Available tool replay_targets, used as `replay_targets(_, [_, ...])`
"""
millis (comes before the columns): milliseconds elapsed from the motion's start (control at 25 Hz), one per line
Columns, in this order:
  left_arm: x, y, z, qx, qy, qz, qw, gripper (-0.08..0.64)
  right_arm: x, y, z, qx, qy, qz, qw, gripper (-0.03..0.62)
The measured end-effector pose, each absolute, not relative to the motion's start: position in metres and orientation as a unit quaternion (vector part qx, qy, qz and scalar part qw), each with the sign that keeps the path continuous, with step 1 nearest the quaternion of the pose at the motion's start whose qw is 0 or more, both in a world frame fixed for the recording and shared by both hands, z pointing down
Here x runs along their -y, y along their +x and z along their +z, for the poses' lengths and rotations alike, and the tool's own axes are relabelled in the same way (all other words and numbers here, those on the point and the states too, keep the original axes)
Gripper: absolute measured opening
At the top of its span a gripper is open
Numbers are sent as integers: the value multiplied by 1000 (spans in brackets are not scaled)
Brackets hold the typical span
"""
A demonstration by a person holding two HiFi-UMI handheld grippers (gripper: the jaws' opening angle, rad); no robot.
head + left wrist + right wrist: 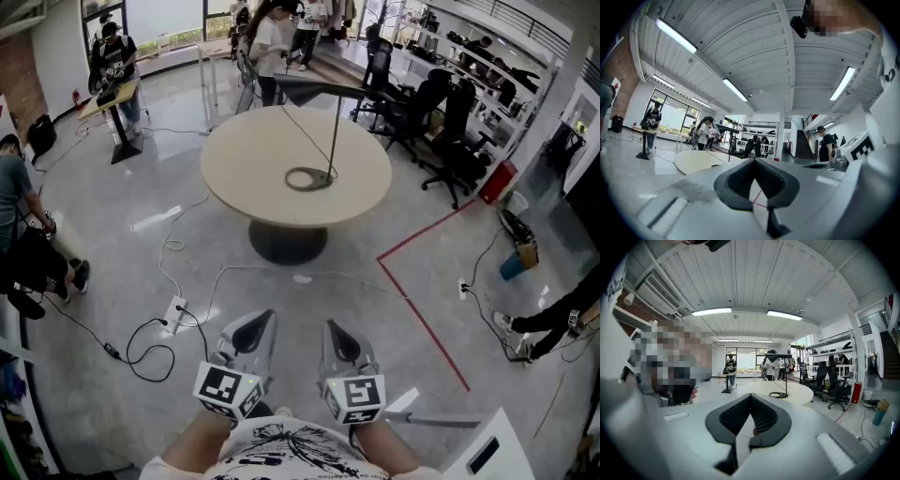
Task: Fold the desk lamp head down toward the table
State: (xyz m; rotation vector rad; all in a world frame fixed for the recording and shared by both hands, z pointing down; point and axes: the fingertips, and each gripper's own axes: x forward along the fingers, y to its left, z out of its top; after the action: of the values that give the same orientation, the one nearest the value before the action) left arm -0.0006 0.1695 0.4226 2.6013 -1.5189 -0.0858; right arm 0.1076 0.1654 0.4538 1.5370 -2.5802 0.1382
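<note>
The desk lamp stands on a round beige table (244, 159) far ahead of me. Its ring base (307, 178) lies near the table's middle, a thin pole (336, 131) rises from it, and the flat dark head (314, 87) is raised and juts left. My left gripper (267, 317) and right gripper (330, 326) are held side by side close to my body, both shut and empty, well short of the table. The left gripper view shows its tips (754, 160) closed, with the lamp head (723, 126) distant. In the right gripper view the tips (750, 394) meet, and the lamp (786, 376) stands ahead.
Grey floor lies between me and the table, with a white cable and power strip (174, 312) at left and a red floor line (422, 314) at right. Office chairs (441, 112) crowd behind the table on the right. People stand at the back (267, 47) and at the left (19, 216).
</note>
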Motion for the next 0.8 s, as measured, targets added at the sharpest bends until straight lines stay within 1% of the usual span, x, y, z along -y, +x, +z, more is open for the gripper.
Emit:
replay_targets(160, [-170, 1, 425, 505, 860, -24, 65, 5, -164, 115, 459, 850, 520, 70, 55, 9])
replay_targets(360, [-168, 4, 431, 506, 859, -15, 76, 5, -165, 112, 461, 853, 512, 76, 61, 9])
replay_targets(520, [-159, 4, 435, 495, 865, -6, 80, 5, -158, 111, 464, 851, 515, 91, 45, 9])
replay_targets(800, [-103, -12, 431, 482, 870, -4, 102, 5, -109, 104, 466, 834, 537, 105, 64, 9])
